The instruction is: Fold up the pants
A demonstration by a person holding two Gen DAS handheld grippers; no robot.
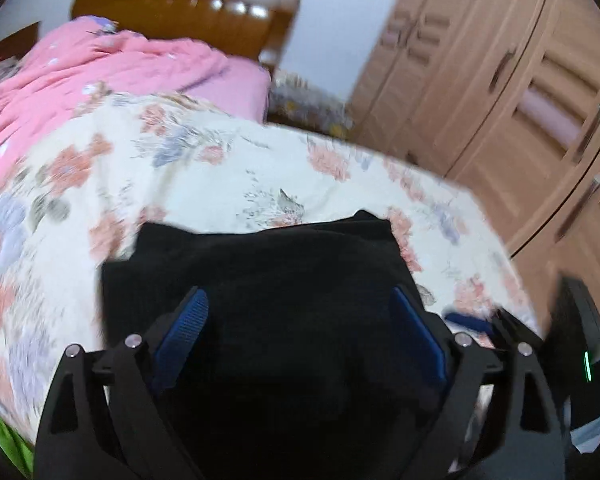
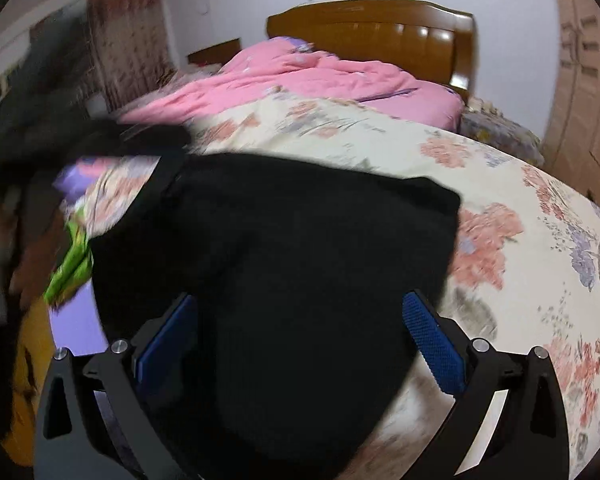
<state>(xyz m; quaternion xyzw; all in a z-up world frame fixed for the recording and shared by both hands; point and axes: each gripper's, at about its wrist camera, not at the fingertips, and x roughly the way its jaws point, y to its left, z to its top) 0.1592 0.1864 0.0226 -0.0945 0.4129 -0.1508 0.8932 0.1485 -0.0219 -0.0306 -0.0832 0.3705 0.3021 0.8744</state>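
Left gripper (image 1: pixel 300 320): two black fingers with blue pads (image 1: pixel 184 332), spread wide, nothing pinched between them. Right gripper (image 2: pixel 300 328): likewise two fingers with blue pads (image 2: pixel 432 344), set wide apart and empty. Both hang above one pair of black pants (image 2: pixel 280 240), which lies folded into a compact, roughly rectangular bundle on the bed cover (image 1: pixel 220 168), a cream sheet with red and lilac flowers.

In the left wrist view the far edge of the bundle runs nearly straight, with two visible corners; bare cover stretches beyond it and to both sides. In the right wrist view the right-hand edge of the bundle is clean, with open cover beyond it as far as the edge of the bed.

Farther off: one crumpled pink quilt (image 2: pixel 300 80) heaped toward one wooden headboard (image 2: pixel 380 36); one tan wardrobe (image 1: pixel 500 80) standing along the right side of the bed. Both views are motion-blurred, especially at the left of the right wrist view.
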